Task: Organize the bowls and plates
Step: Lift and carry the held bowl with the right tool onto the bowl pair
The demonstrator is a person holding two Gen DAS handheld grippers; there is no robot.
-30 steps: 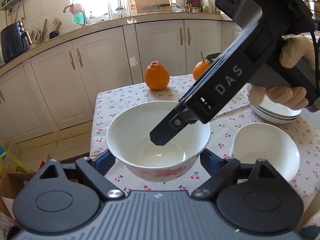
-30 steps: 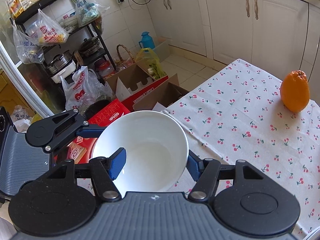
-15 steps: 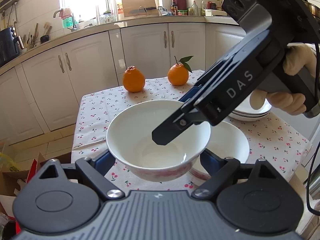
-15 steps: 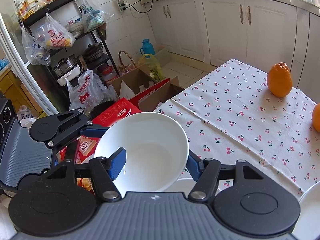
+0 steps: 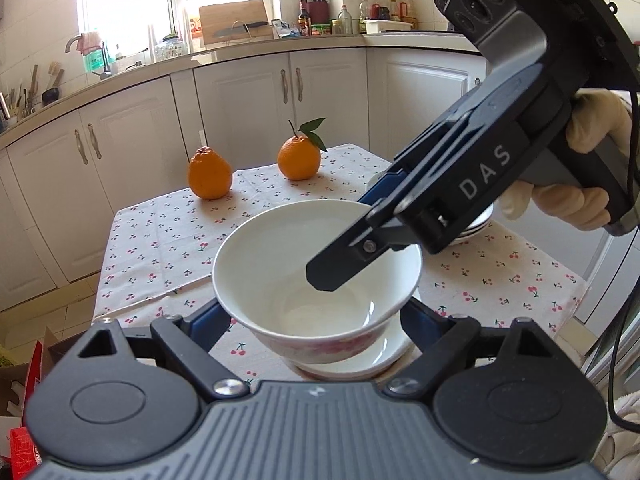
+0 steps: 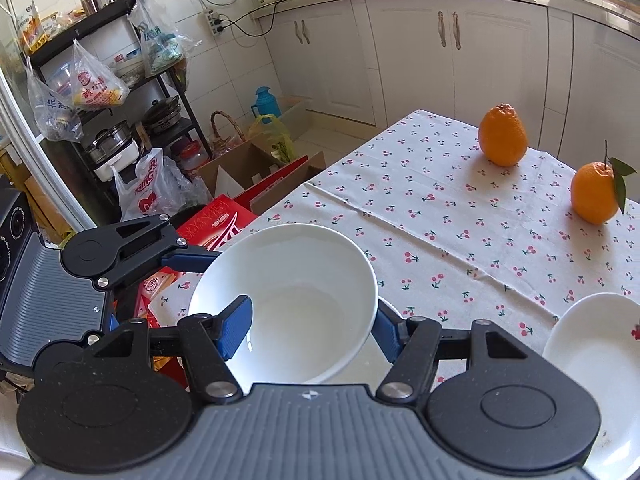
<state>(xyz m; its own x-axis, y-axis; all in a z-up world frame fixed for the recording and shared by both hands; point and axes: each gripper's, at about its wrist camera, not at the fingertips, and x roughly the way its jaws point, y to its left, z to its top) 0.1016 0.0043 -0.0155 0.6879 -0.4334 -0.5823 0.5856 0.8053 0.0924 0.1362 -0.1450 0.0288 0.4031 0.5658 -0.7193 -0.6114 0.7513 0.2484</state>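
Observation:
A white bowl (image 5: 272, 264) with a pink pattern outside hangs above the table, held by both grippers. My left gripper (image 5: 316, 320) is shut on it, its blue pads pressing the bowl's two outer sides. My right gripper (image 5: 344, 240) comes in from the right and is shut on the same bowl (image 6: 304, 272), one finger inside and the other outside the rim. In the right wrist view that gripper (image 6: 311, 332) shows one blue pad (image 6: 236, 328) inside the bowl. Right beneath the bowl a second white bowl (image 5: 360, 364) sits on the cloth. A stack of white plates (image 5: 476, 224) lies behind the right gripper.
Two oranges (image 5: 210, 174) (image 5: 299, 156) stand at the far end of the cherry-print tablecloth (image 5: 160, 240). A white plate (image 6: 592, 360) lies near the right edge. Cardboard boxes (image 6: 240, 172) and bags crowd the floor beside the table. White cabinets run behind.
Both grippers carried the bowl sideways across the table. The second bowl, earlier off to the right, now lies directly under the held bowl. The grip looks the same.

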